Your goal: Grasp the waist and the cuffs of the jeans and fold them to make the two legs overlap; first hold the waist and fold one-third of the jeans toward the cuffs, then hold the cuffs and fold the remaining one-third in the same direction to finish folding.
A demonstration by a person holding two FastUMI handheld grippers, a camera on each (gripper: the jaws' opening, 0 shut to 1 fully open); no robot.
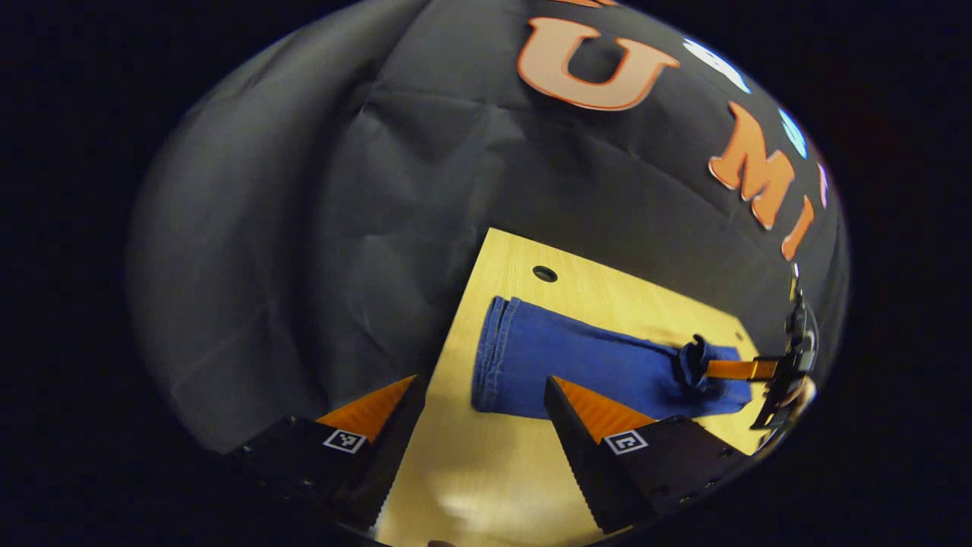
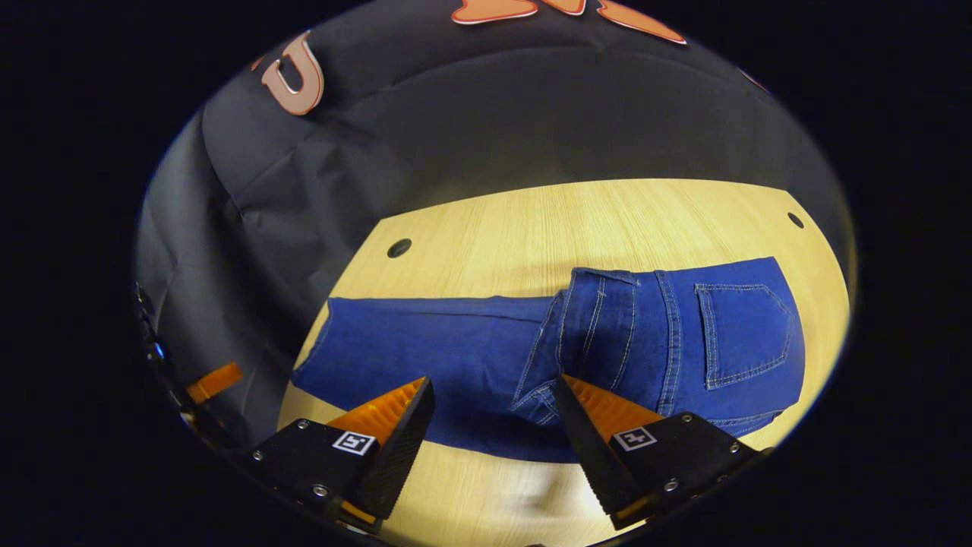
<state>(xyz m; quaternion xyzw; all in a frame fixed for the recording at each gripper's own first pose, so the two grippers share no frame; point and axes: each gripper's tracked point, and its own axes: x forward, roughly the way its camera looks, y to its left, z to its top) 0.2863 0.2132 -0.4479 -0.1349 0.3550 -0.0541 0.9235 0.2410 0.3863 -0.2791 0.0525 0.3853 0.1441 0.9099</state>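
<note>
Here, jeans just beyond parted right gripper

A recording booth: black cloth wall (creased) behind wooden table.

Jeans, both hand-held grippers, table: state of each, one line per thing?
jeans: flat on the table, legs overlapped, waist end partly folded over toward the cuffs.
left hand-held gripper: open, above the table edge near the cuffs, holding nothing.
right hand-held gripper: open, at the folded waist edge, not clamped.
table: bare wood around the jeans.
</note>
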